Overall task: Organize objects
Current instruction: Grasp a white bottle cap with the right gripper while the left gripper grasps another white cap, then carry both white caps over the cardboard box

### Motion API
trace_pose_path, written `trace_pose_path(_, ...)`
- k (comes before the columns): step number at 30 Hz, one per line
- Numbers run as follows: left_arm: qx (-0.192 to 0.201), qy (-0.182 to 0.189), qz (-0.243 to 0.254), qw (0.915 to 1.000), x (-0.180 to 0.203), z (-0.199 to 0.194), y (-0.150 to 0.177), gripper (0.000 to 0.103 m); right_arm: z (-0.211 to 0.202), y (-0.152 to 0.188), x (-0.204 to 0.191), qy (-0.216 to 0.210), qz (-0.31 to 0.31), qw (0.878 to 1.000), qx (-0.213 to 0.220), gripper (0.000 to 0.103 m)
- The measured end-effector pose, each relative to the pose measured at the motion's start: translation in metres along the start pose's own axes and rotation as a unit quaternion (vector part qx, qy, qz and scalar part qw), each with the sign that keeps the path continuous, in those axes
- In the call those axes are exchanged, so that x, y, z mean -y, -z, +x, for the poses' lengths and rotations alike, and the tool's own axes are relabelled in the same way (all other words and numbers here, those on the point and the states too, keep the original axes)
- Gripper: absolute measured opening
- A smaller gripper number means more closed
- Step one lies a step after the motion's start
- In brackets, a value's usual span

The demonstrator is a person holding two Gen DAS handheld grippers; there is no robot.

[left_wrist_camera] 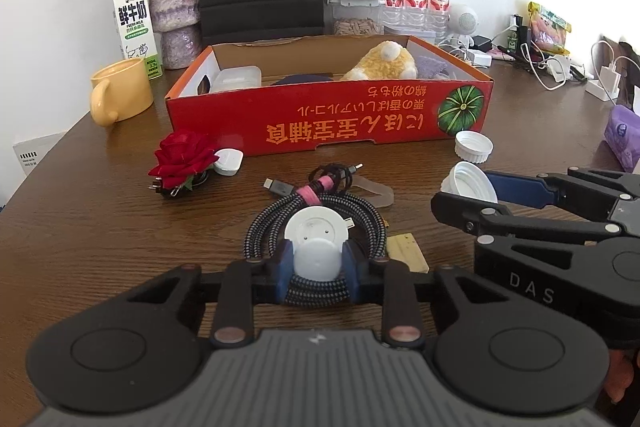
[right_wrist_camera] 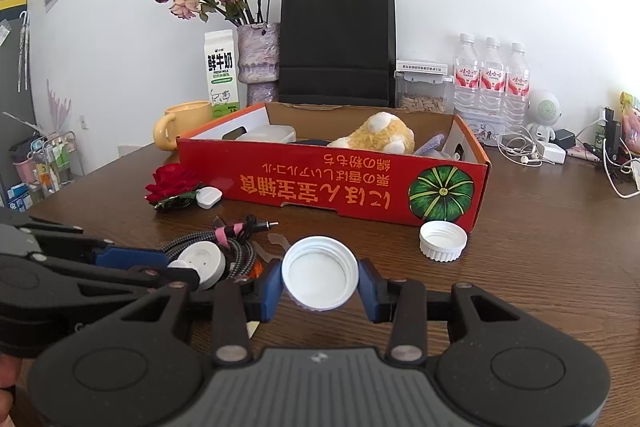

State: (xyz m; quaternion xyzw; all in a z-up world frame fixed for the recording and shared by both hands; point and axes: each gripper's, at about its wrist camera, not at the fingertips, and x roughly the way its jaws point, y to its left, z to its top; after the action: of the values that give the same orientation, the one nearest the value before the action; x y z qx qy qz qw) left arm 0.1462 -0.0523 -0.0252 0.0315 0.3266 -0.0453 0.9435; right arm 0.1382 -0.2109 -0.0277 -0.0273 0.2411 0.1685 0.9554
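Note:
My left gripper (left_wrist_camera: 316, 269) is shut on a white round plug-like device (left_wrist_camera: 315, 243) that lies on a coiled braided cable (left_wrist_camera: 316, 215). My right gripper (right_wrist_camera: 320, 285) is shut on a white jar lid (right_wrist_camera: 320, 271), held tilted just above the table; it also shows in the left wrist view (left_wrist_camera: 469, 183). A second white lid (right_wrist_camera: 443, 240) lies on the table by the front right corner of the red cardboard box (right_wrist_camera: 320, 187). The box holds a yellow plush toy (right_wrist_camera: 380, 137), a clear plastic case (right_wrist_camera: 266, 133) and a purple cloth.
A red fabric rose (right_wrist_camera: 173, 185) and a small white charger (right_wrist_camera: 209, 196) lie left of the box. Behind it stand a yellow mug (right_wrist_camera: 182, 125), milk carton (right_wrist_camera: 221, 79), vase, black bag (right_wrist_camera: 336, 39) and water bottles (right_wrist_camera: 490, 79). Chargers and cables clutter the right side.

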Motion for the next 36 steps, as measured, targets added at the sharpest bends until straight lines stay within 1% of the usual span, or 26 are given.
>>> trace_pose_path(4,0.005,0.002,-0.005,1.0000,-0.001,-0.004,0.000,0.027,0.000,0.000,0.000,0.000,0.000,1.000,0.000,0.039)
trace_pose_path(10,0.026,-0.001,-0.011,0.9996,-0.005,-0.016,-0.005,0.027,-0.002,0.000,-0.001,0.004,-0.001,1.000,0.004,0.039)
trace_pose_path(21,0.056,-0.004,-0.019,0.9982,-0.014,-0.032,-0.017,0.027,-0.010,-0.010,-0.006,0.005,-0.006,1.000,0.020,0.039)
trace_pose_path(28,0.077,-0.008,-0.025,0.9967,-0.022,-0.033,-0.034,0.027,-0.010,-0.027,-0.009,0.003,-0.016,0.999,0.038,0.039)
trace_pose_path(36,0.098,-0.009,-0.029,0.9947,-0.028,-0.024,-0.062,0.027,0.003,-0.050,-0.008,0.008,-0.021,0.998,0.059,0.039)
